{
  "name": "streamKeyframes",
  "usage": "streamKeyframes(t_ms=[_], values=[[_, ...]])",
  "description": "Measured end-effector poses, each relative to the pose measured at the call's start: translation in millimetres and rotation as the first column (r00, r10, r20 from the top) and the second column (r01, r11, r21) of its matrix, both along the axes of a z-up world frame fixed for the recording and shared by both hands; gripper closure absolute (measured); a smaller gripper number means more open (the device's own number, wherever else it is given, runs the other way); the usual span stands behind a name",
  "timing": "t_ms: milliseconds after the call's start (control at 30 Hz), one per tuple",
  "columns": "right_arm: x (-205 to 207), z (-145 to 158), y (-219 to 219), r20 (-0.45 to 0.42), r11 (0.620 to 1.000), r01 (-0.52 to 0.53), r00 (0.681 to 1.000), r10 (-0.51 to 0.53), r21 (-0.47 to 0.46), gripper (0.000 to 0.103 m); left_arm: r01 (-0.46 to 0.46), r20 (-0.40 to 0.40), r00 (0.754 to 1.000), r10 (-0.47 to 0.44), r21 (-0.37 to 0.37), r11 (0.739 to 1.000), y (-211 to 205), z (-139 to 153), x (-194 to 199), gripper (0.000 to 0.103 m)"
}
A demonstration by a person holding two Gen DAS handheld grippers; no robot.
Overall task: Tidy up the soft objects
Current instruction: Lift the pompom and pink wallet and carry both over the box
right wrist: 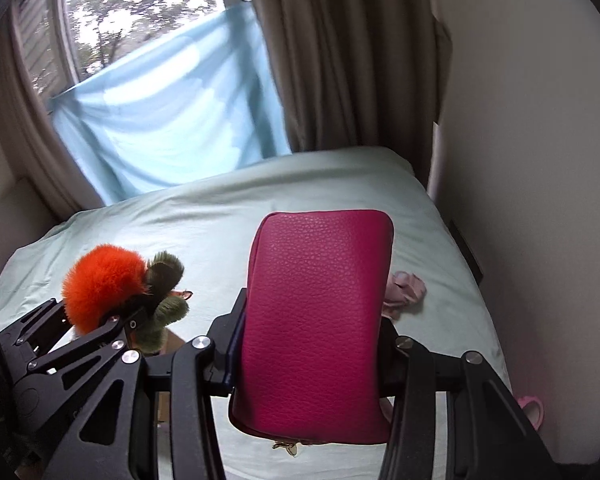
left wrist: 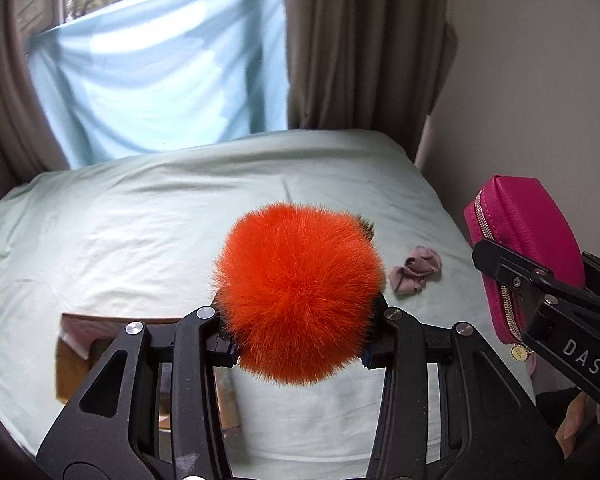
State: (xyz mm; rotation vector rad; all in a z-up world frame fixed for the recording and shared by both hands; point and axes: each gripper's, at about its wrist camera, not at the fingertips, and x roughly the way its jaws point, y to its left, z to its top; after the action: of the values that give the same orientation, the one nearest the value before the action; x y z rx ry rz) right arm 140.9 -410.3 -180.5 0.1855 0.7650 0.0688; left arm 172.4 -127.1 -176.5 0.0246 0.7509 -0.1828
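**Two soft items held aloft over the bed: slippage and snagging are the risks**

Left wrist view: The left gripper (left wrist: pixel 300 344) is seen with its jaws pinching an orange fur pom-pom (left wrist: pixel 300 292), which is held clear above the pale green bed sheet (left wrist: pixel 120 240). Only long, compressible fur appears to be trapped between the jaws, so the hold is judged shallow; the pom-pom could be pulled free by a quick swing or tilt. A small crumpled mauve cloth (left wrist: pixel 416 268) is left lying on the sheet, near the right-hand edge of the bed. An open cardboard box (left wrist: pixel 76 356) is partly visible below the left linkage; if it is the intended container, a release made off-centre could let the pom-pom fall on the sheet instead. The right gripper (left wrist: pixel 540 300) is seen just beside, so the two tools could be knocked together.

Right wrist view: The right gripper (right wrist: pixel 312 360) is shown with its jaws pressed onto the sides of a magenta leather zip pouch (right wrist: pixel 316 320), which is held upright above the bed. The smooth, bulging leather could slide out if the squeeze were relaxed. Olive-green fur tufts (right wrist: pixel 164 292) are seen attached to the pom-pom (right wrist: pixel 104 284) in the left gripper (right wrist: pixel 120 320); these dangling parts could be caught on a linkage or a box edge. The mauve cloth (right wrist: pixel 404 292) is partly hidden behind the pouch and could be overlooked.
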Motion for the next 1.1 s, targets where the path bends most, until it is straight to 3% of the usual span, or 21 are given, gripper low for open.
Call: streamKeyframes(t_ms=[267, 500, 833, 1100], values=[[-12, 56, 73, 0.060, 0.986, -0.169, 0.984, 0.169, 0.000, 0.060, -0.103, 0.019, 0.995, 0.103, -0.013, 0.995, 83, 35, -16, 0.065], [-14, 72, 155, 0.058, 0.962, -0.271, 0.961, 0.269, 0.034, 0.060, -0.148, -0.019, 0.989, 0.149, 0.017, 0.989, 166, 35, -17, 0.065], [-2, 47, 263, -0.055, 0.944, -0.316, 0.945, 0.322, 0.092, 0.060, -0.164, -0.152, 0.974, 0.166, 0.024, 0.986, 282, -10, -14, 0.065], [8, 2, 327, -0.198, 0.948, -0.291, 0.929, 0.313, 0.131, 0.060, -0.124, -0.261, 0.957, 0.126, 0.022, 0.992, 333, -55, -12, 0.065]])
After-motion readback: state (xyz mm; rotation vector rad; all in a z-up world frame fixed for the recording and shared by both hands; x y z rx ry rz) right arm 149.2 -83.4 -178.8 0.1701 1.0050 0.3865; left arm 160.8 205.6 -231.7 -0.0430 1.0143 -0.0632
